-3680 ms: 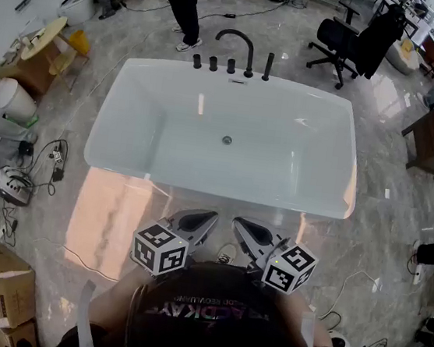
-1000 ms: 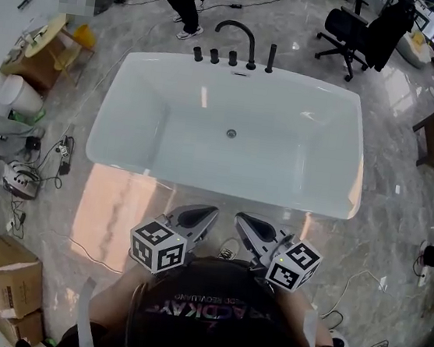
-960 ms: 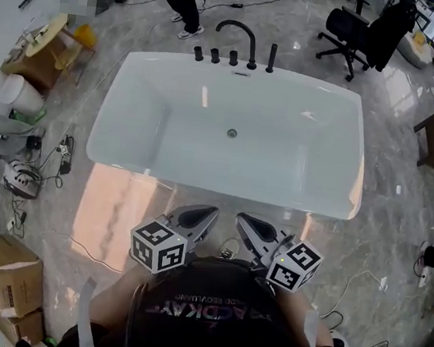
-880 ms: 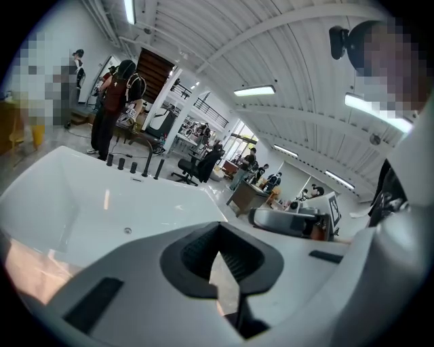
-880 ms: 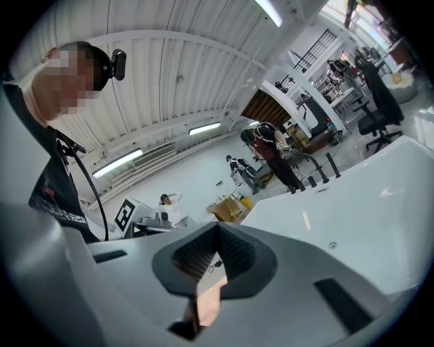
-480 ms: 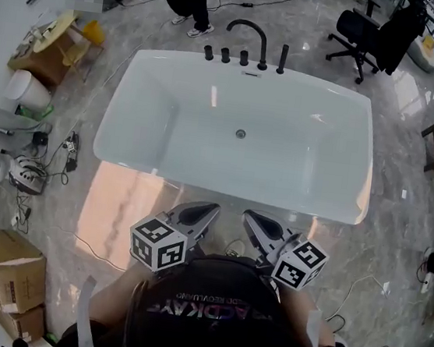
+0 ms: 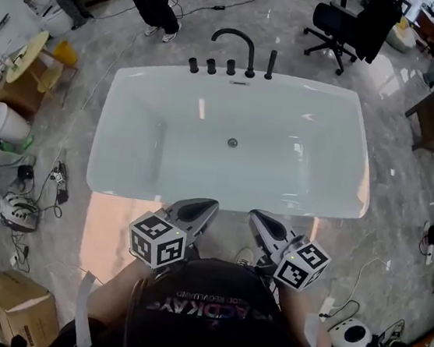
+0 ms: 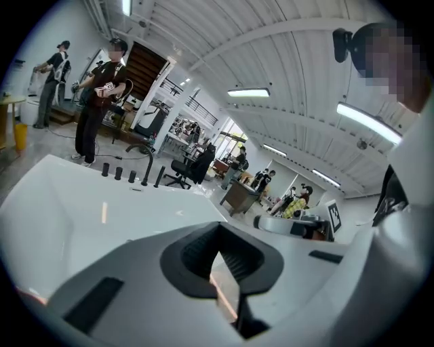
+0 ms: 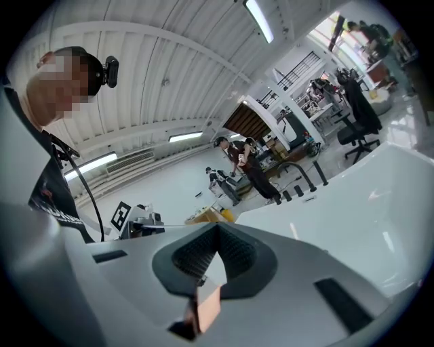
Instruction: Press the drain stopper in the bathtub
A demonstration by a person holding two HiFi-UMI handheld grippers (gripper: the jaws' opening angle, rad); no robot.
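Holding both tools just outside the bathtub, at its near rim. Left tool sits left of tub centre; jaws together, nothing between them. Drain stopper is on the tub floor at mid-length, toward the far wall, in line with the black spout on the far rim, well apart from both tools. Right tool is right of tub centre, jaws also together, empty.

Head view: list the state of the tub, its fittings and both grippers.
bathtub: empty, no water visible.
drain stopper: in the tub floor, untouched; raised or pressed cannot be told.
faucet spout: no water running.
left gripper: jaws together, holding nothing.
right gripper: jaws together, holding nothing.
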